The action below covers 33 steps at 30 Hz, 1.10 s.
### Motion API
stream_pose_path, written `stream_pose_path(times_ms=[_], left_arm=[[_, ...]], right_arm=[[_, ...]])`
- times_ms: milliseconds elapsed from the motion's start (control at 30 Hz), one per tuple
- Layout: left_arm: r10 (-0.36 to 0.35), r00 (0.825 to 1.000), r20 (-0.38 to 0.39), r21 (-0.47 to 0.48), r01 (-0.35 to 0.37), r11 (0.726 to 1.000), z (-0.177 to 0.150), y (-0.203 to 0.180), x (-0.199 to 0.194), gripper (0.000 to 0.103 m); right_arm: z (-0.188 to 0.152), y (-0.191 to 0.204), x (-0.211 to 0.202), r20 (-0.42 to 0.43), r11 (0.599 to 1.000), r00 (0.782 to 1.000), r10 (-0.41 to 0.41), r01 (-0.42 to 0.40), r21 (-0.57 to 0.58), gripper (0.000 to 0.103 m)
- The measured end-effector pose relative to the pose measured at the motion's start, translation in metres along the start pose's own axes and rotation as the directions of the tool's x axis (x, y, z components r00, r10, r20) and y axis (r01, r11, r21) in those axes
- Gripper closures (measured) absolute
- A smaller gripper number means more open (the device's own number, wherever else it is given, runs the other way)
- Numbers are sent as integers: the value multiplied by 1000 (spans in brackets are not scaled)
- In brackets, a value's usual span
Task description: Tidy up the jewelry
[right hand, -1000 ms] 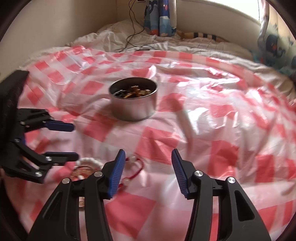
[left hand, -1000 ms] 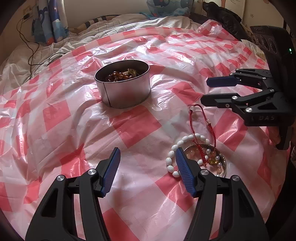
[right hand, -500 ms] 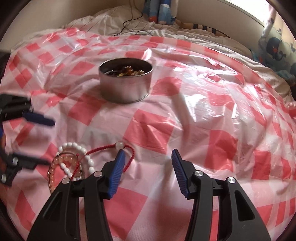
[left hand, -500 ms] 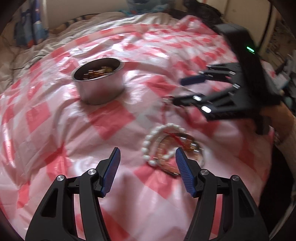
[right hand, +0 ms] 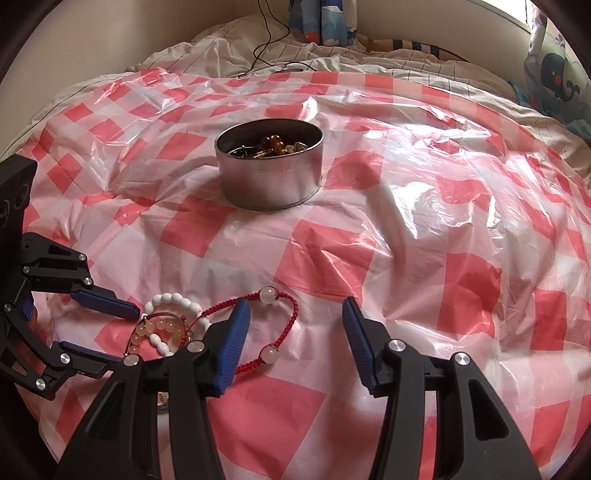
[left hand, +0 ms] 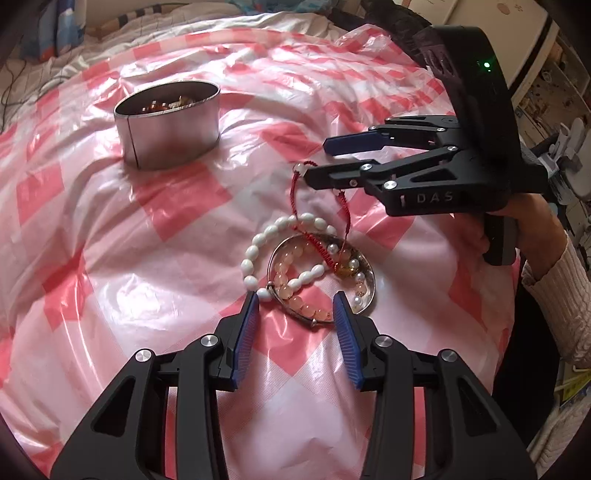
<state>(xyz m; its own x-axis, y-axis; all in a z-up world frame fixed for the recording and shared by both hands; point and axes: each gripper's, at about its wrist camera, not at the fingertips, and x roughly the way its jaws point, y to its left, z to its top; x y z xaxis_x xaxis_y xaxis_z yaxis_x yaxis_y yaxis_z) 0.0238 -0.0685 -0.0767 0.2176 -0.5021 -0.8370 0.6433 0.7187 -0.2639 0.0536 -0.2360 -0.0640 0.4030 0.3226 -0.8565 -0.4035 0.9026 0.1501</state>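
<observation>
A pile of bracelets lies on the red-checked plastic sheet: a white bead bracelet (left hand: 258,251), a pink bead bracelet (left hand: 295,291), a silver bangle (left hand: 373,291) and a red cord bracelet (left hand: 295,192). My left gripper (left hand: 295,314) is open, its jaws either side of the pile's near edge. My right gripper (left hand: 316,158) is open, low over the red cord bracelet (right hand: 288,302); in the right wrist view the gripper (right hand: 293,317) frames that cord. A round metal tin (left hand: 168,123) holding jewelry stands further back, also in the right wrist view (right hand: 269,166).
The plastic sheet (right hand: 424,229) covers a bed with rumpled white bedding (right hand: 229,44) and a black cable (right hand: 266,33) behind. Shelving (left hand: 554,85) stands at the far right.
My left gripper has moved forward to the bracelet pile, which now sits between its fingertips. My right gripper has moved closer over the red cord bracelet. Both stayed open.
</observation>
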Motion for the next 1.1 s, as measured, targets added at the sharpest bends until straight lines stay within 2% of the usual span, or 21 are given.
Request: stream_pose_path(times_ms=[200, 267, 333, 400, 467, 567, 667, 733, 767, 800, 833, 867, 933, 967, 1000, 1033, 1067, 1100], left_arm=[[-130, 991, 21, -98, 131, 986, 0, 6, 3, 66], [-147, 989, 32, -124, 150, 981, 0, 8, 4, 79], [-181, 980, 80, -162, 192, 968, 2, 16, -2, 93], [-224, 964, 145, -187, 249, 950, 4, 21, -12, 101], [-244, 952, 186, -193, 279, 941, 7, 23, -19, 102], [-231, 955, 187, -188, 266, 945, 11, 23, -18, 103], [-221, 966, 130, -181, 243, 953, 9, 23, -15, 103], [-163, 984, 77, -163, 174, 971, 7, 20, -10, 103], [-172, 984, 57, -174, 179, 968, 7, 21, -6, 102], [-179, 983, 30, -183, 182, 966, 5, 21, 0, 98], [-168, 986, 3, -183, 165, 969, 4, 19, 6, 90], [-167, 986, -10, -186, 162, 969, 3, 18, 10, 87], [-191, 982, 4, -190, 188, 964, 4, 15, 12, 77], [-193, 981, 13, -192, 192, 962, 5, 14, 12, 77], [-187, 982, 30, -196, 190, 962, 6, 14, 12, 77], [-183, 982, 48, -202, 189, 961, 7, 14, 13, 82], [-176, 983, 61, -200, 185, 962, 7, 13, 12, 90], [-168, 983, 78, -190, 180, 965, 9, 12, 11, 102]], right_arm=[[0, 3, 3, -5, 1000, 1000, -4, 4, -12, 52], [0, 3, 4, -6, 1000, 1000, -4, 4, -12, 52], [0, 3, 4, -4, 1000, 1000, -5, 5, -8, 52], [0, 1, 4, -4, 1000, 1000, -4, 4, -3, 52], [1, 0, 4, -5, 1000, 1000, -2, 2, -1, 52], [1, -1, 4, -7, 1000, 1000, -3, 3, 0, 52], [1, -4, 0, -2, 1000, 1000, 4, -4, 5, 52], [1, -8, -3, -1, 999, 1000, 29, -29, 20, 52], [1, -9, -3, 0, 999, 999, 36, -36, 24, 52], [1, -8, -4, 0, 999, 999, 37, -37, 21, 52], [0, -7, -3, -4, 999, 999, 40, -40, 15, 52], [0, -4, -2, -9, 999, 999, 43, -43, 1, 52], [-1, 3, 1, -21, 999, 999, 29, -30, -32, 52], [-2, 6, 3, -29, 999, 999, 20, -21, -48, 52], [-3, 8, 5, -36, 998, 999, 9, -11, -60, 52], [-4, 9, 7, -39, 998, 999, 3, -6, -67, 52], [-4, 9, 7, -39, 998, 999, 1, -4, -69, 52], [-4, 9, 7, -36, 998, 999, 2, -5, -69, 54]])
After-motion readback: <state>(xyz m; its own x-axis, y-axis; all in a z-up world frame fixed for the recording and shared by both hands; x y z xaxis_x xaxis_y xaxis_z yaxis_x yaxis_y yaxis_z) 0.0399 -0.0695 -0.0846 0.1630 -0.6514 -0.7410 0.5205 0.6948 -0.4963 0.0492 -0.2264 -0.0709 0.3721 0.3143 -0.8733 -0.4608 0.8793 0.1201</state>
